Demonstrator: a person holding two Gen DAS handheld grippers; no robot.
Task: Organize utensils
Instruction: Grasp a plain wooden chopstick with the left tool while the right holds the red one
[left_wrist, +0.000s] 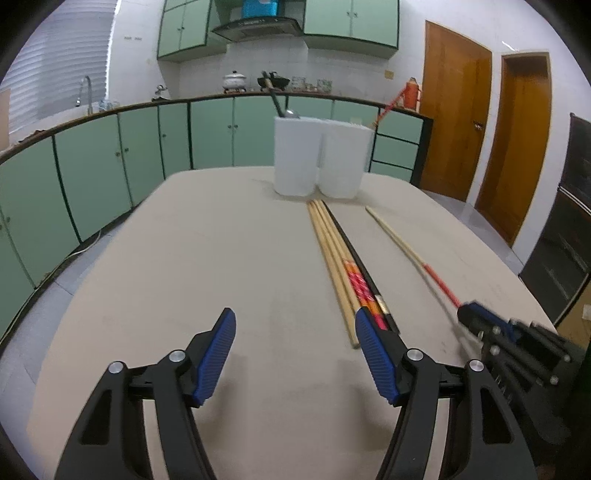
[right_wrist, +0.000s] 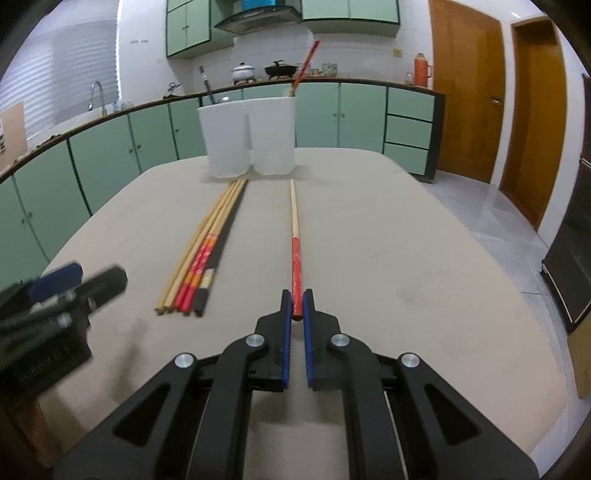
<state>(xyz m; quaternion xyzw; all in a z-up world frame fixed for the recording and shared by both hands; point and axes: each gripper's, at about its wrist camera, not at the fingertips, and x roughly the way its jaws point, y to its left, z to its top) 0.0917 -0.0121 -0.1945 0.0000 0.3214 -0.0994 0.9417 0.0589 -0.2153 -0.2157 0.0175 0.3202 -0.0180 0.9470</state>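
The right gripper (right_wrist: 296, 295) is closed on the red end of a single chopstick (right_wrist: 294, 221), which is pinched between its blue pads (right_wrist: 286, 332) and runs straight ahead of the fingertips, pale wood at its far end. In the left wrist view the same chopstick (left_wrist: 406, 251) slants away from the right gripper (left_wrist: 467, 314) toward the containers. The left gripper (left_wrist: 295, 325) stands wide open with nothing between its fingers, above the bare tabletop (left_wrist: 221, 240). In the right wrist view the left gripper (right_wrist: 77, 277) appears blurred at the left edge.

Just right of the left gripper's right finger lies a bundle of chopsticks (left_wrist: 340, 258), parallel and touching; the same bundle (right_wrist: 207, 251) lies to the left of the right gripper, apart from the held chopstick. It holds about six sticks: three plain wooden, two with red and orange ends, one black, though the exact count is hard to read.

Beyond the far tips of the bundle stand two white containers (left_wrist: 317, 155), side by side and touching. A dark-handled utensil (left_wrist: 277, 99) rises from the left one and a red-ended chopstick (left_wrist: 388, 107) leans out of the right one.

The surface is a beige table with rounded corners. Behind it run green base cabinets (left_wrist: 110, 166) under a dark counter, with a tap (left_wrist: 86, 88), two pots (left_wrist: 236, 79), a red flask (left_wrist: 410, 92), green wall cabinets, an extractor hood (left_wrist: 255, 26) and two brown wooden doors (left_wrist: 458, 122).
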